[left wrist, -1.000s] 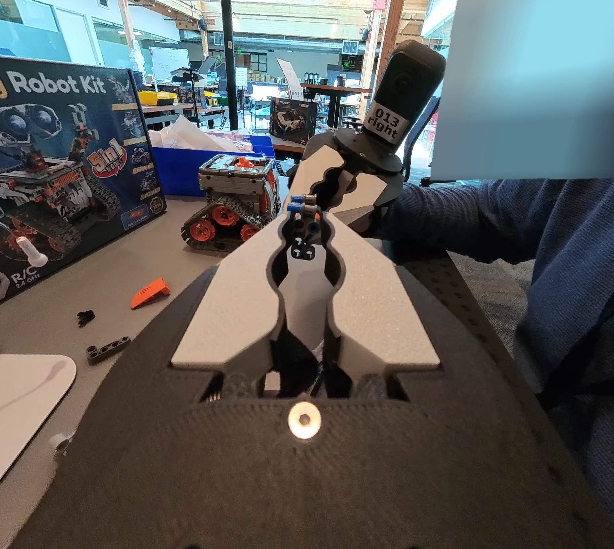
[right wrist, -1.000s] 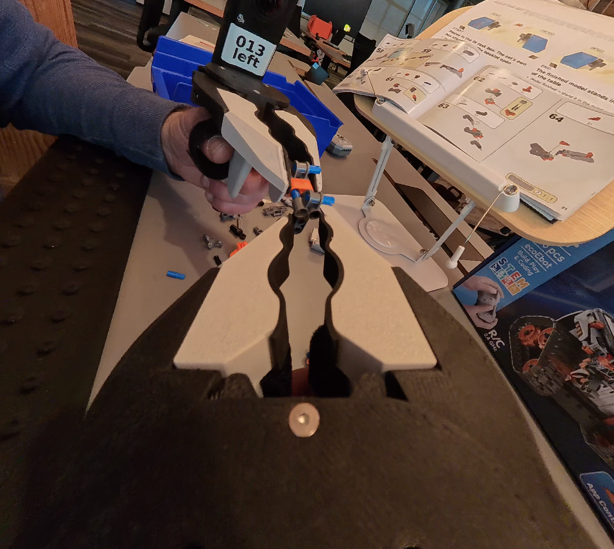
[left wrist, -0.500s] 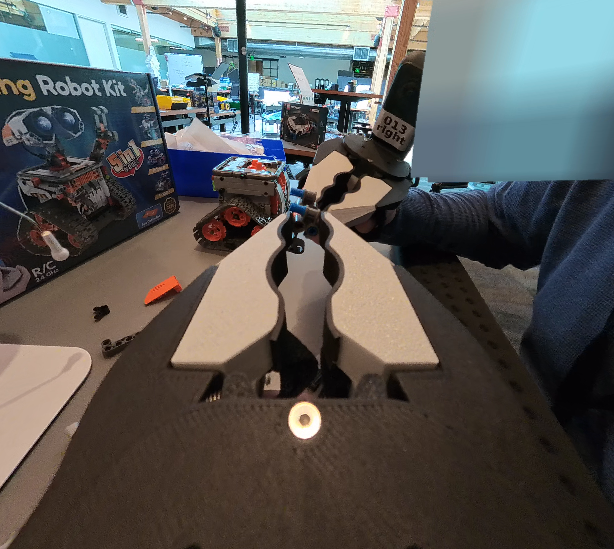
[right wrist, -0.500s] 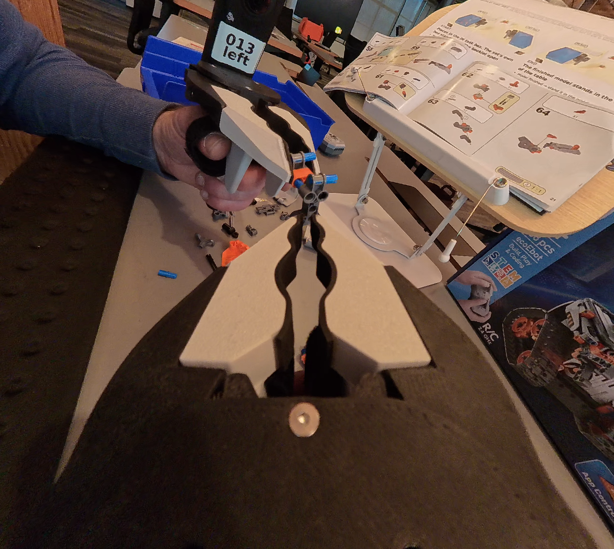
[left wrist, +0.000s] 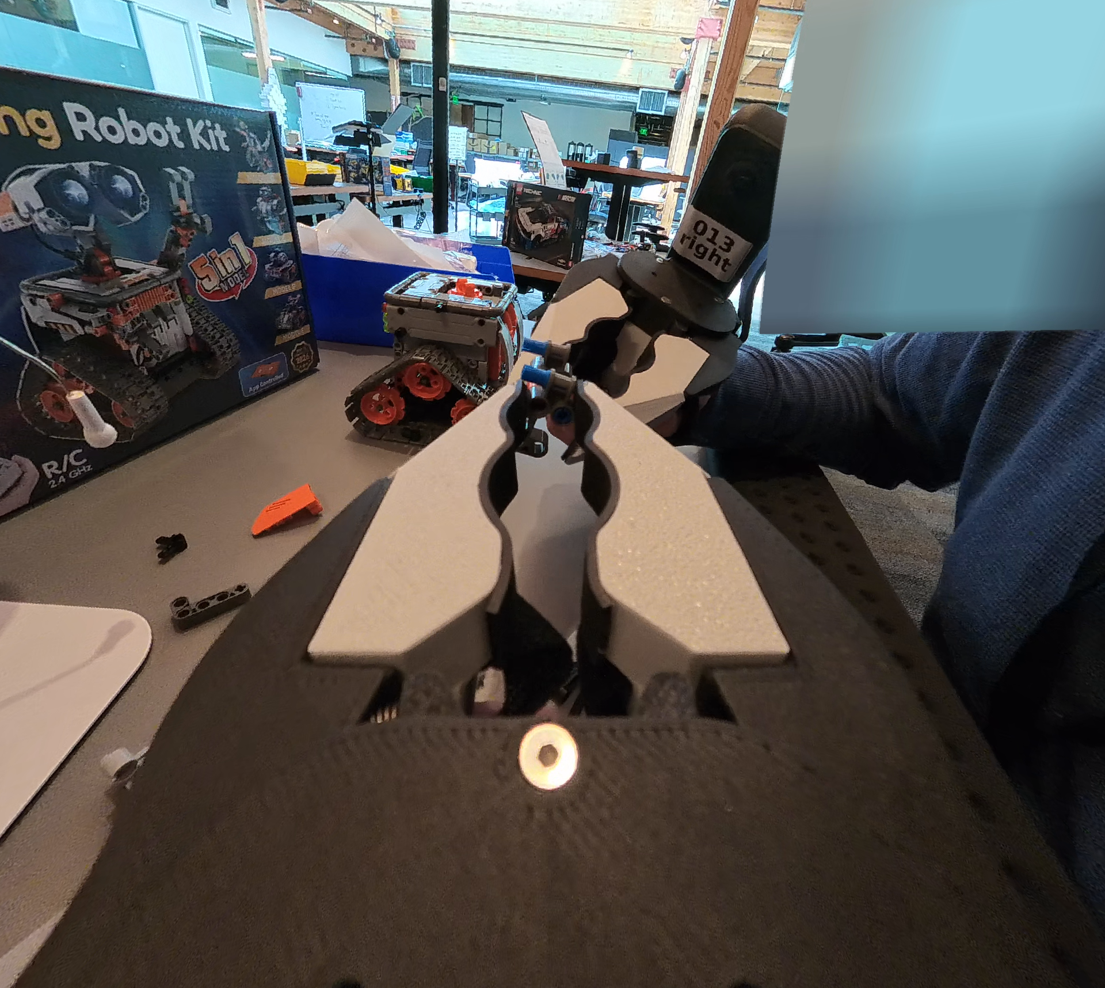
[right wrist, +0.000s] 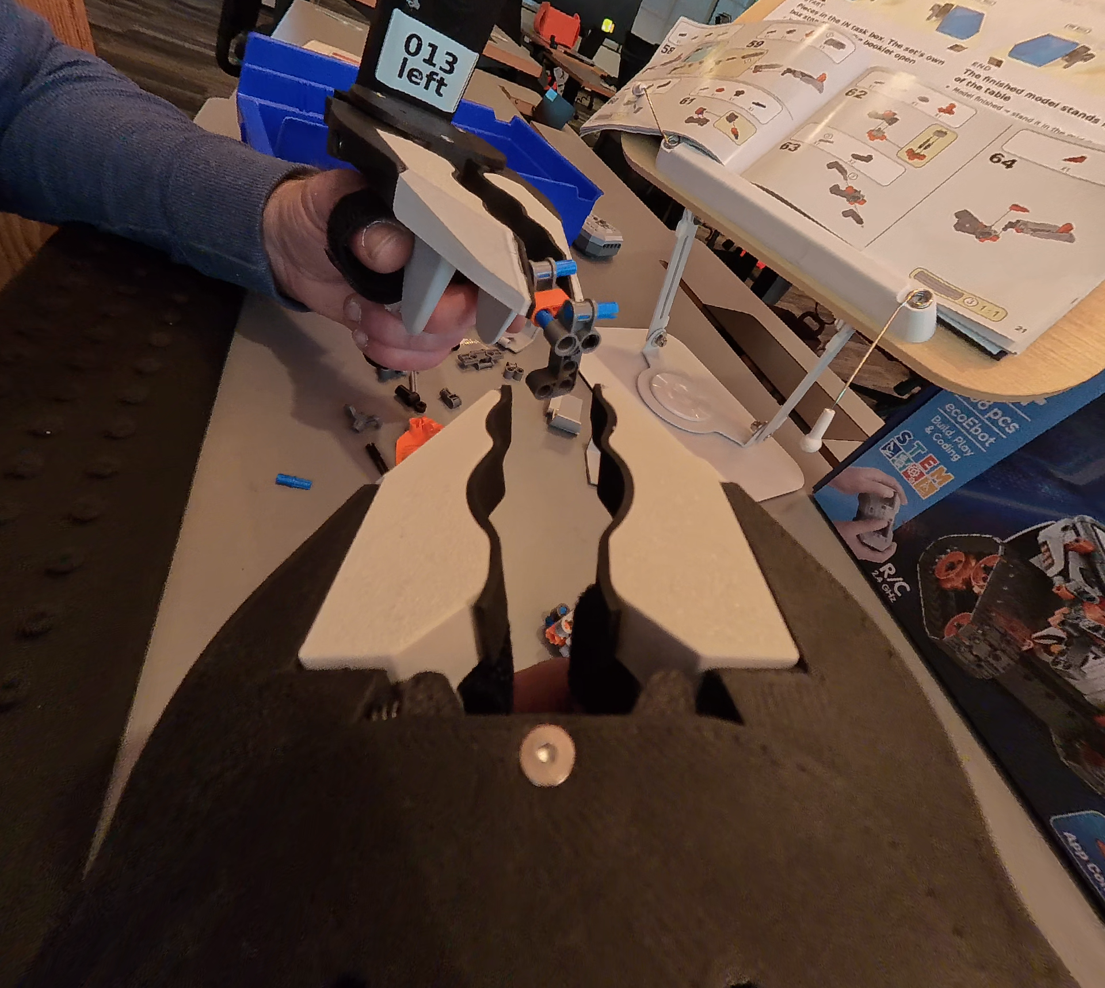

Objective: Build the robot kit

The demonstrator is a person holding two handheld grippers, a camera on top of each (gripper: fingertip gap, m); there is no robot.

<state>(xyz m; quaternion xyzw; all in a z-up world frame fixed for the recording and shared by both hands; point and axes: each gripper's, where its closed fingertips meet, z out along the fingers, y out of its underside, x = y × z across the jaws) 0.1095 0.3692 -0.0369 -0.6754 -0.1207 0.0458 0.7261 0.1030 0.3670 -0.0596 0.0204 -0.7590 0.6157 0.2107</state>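
Observation:
My left gripper is shut on a small brick assembly of grey connectors, blue pins and an orange piece, held above the table. In the right wrist view the assembly hangs from the left gripper, with a dark grey beam pointing down. My right gripper is open. Its tips sit just below and on either side of the beam's lower end without gripping it. In the left wrist view the right gripper faces mine from just beyond the assembly.
A tracked robot model stands ahead, with a blue bin behind it and a dark blue picture box at left. Loose parts, an orange piece and a grey beam lie on the table. An open instruction booklet rests on a white stand at right. Less than 4 cm separates the two grippers' tips. The tracked robot model is about 25 cm from both grippers' fingertips.
My right gripper has opened, let go of the dark grey beam and drawn back slightly. The assembly stays in my left gripper, which has shifted a little.

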